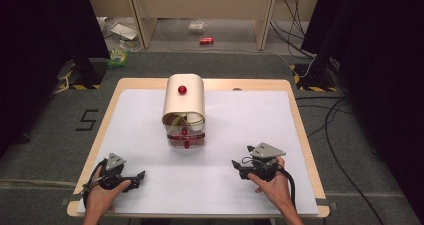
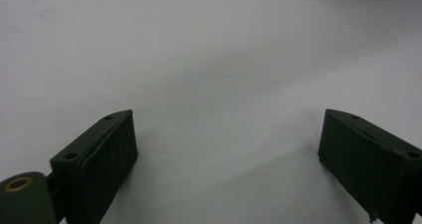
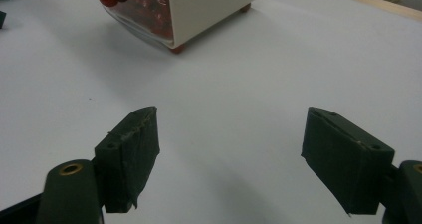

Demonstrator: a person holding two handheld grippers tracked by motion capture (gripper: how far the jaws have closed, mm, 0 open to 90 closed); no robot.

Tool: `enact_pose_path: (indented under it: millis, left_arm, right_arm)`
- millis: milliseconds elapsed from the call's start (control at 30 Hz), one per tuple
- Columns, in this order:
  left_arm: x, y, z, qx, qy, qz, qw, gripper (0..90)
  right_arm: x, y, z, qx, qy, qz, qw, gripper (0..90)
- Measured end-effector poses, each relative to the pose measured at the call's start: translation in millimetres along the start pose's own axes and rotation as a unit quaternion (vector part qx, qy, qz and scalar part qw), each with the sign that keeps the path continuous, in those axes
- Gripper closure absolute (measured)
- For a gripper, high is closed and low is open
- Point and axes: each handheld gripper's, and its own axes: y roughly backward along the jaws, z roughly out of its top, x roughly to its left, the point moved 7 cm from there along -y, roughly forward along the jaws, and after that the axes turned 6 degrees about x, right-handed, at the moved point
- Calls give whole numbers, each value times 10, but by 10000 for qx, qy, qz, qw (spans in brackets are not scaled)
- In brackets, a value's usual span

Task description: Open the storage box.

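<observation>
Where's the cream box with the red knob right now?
In the high view the cream box stands mid-table on the white mat, slightly left of centre, beyond and between the left tool and right tool.

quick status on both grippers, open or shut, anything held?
Left gripper: open, holding nothing, over the white table cover.
Right gripper: open, holding nothing, pointing toward the cream box.

A: Identify the unit ahead of me.
B: Cream bread box [image 1: 184, 102] with roll-top lid, red knob [image 1: 182, 89] on top, clear front over red interior, small red feet. It stands upright, centred on my white table [image 1: 235, 135].
</observation>
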Motion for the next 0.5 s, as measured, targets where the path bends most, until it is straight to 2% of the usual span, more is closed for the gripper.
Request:
enact_pose_path:
  millis: [200,367,500]
  left_arm:
    - [0,0,0,2,-1,0,10000,75]
    - [1,0,0,0,0,-2,10000,75]
    - [0,0,0,-4,3,-4,10000,75]
  right_arm:
    - [123,-72,93,-61,211,124,9997,244]
    - [252,-130,182,-133,497,239,9984,249]
    - [338,-181,233,-103,572,300,9979,243]
